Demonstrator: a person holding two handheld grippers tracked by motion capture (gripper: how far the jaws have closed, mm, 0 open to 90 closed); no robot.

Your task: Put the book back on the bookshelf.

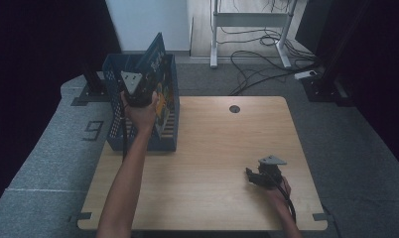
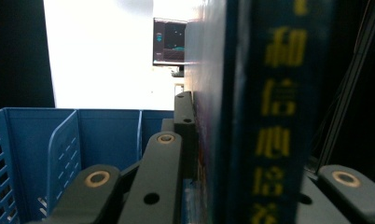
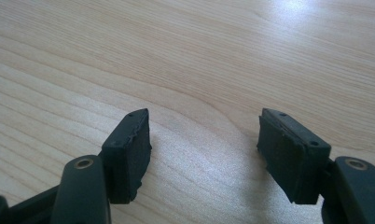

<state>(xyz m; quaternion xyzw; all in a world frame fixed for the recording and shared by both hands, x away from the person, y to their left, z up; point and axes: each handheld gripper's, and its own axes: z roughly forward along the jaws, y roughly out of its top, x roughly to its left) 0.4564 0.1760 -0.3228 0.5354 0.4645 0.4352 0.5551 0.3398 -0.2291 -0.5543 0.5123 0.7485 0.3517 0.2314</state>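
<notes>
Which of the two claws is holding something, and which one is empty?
The left claw grips the dark blue book over the blue basket; the right claw is open, empty.

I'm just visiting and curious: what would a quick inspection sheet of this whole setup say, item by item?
Surface: pale wooden table with a round hole near its far edge.
Job's things: a dark blue book with yellow lettering, held upright over the blue perforated crate at the table's far left corner.
Clutter: nothing seen.
Grippers: left gripper has its jaws closed on the book; right gripper sits low over bare wood, jaws apart, holding nothing.
Cables: a black cable runs along each forearm; loose black cables lie on the floor beyond the table.
Surroundings: grey carpet, a white desk frame, dark curtains at both sides.
</notes>
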